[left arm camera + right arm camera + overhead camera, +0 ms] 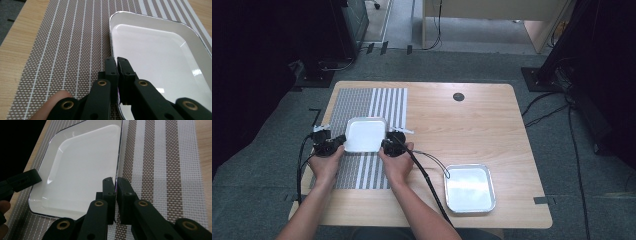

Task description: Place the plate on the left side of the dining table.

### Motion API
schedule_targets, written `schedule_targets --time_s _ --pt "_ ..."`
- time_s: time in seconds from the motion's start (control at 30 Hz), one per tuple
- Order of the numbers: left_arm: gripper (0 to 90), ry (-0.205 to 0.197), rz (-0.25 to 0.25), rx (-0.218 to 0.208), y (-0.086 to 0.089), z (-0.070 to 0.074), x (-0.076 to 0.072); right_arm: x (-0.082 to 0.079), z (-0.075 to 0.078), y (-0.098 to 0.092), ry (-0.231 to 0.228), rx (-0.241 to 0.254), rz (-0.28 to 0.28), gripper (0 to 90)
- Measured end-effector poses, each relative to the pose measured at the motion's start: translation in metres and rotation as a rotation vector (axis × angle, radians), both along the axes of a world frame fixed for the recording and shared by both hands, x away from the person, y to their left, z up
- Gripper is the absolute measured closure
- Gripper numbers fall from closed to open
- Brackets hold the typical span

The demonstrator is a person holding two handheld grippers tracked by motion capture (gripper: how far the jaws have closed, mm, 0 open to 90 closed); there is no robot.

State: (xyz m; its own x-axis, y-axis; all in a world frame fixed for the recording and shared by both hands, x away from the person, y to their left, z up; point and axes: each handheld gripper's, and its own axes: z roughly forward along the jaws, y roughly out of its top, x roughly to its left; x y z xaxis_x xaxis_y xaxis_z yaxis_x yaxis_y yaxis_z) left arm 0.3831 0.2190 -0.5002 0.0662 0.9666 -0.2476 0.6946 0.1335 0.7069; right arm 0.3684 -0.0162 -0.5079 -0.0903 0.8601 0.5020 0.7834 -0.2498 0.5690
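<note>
Both the left gripper (pixel 338 142) and the right gripper (pixel 388 142) pinch opposite rims of the shallow white rectangular metal tray (pixel 364 134) on the striped woven placemat (pixel 362 172) near the wooden table's (pixel 492 130) left edge.

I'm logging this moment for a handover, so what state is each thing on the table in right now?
White rectangular metal tray on the mat: empty, gripped at both side rims.
Second white rectangular metal tray: empty, lying flat on the bare wood, untouched.
Striped woven placemat: lying flat, unfolded.
Left gripper: shut on the tray's rim.
Right gripper: shut on the opposite rim.
</note>
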Motion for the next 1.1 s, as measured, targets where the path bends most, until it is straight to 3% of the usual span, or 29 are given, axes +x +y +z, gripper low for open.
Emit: schedule_targets --time_s 0.2,0.33,0.43,0.57,0.67,0.83,0.93,0.97,1.03,1.1 --pt "88.9 -0.006 -0.002 0.000 0.002 -0.001 0.008 0.001 0.000 0.004 -0.020 -0.014 -0.016 86.5" --pt "88.7 -0.008 0.012 -0.002 0.003 -0.002 0.010 0.004 0.000 0.009 -0.075 -0.079 0.010 86.2" --pt "88.3 0.002 0.004 0.005 0.005 0.000 0.017 0.006 -0.001 0.010 -0.071 -0.054 0.012 85.9" --pt "86.2 0.011 0.003 -0.012 0.007 0.001 0.019 0.006 -0.001 0.011 -0.101 -0.075 0.028 82.9" --pt "80.1 -0.014 0.014 0.011 0.008 0.002 0.015 0.005 0.002 0.010 -0.143 -0.093 0.037 73.8" --pt "65.5 -0.047 0.035 -0.007 0.011 0.009 0.004 0.003 0.008 0.003 -0.159 -0.115 0.043 68.0" --pt "60.4 -0.063 0.022 -0.011 0.010 0.015 -0.003 0.001 0.016 -0.003 -0.195 -0.119 0.043 58.6" --pt "57.8 -0.075 0.026 -0.006 0.010 0.018 -0.006 0.001 0.019 -0.006 -0.201 -0.146 0.034 52.5" --pt "55.5 -0.098 0.020 -0.010 0.011 0.024 -0.012 0.000 0.024 -0.011 -0.228 -0.224 0.020 50.8" --pt "52.9 -0.115 0.012 -0.012 0.012 0.028 -0.019 -0.002 0.029 -0.017 -0.244 -0.229 0.022 48.8"
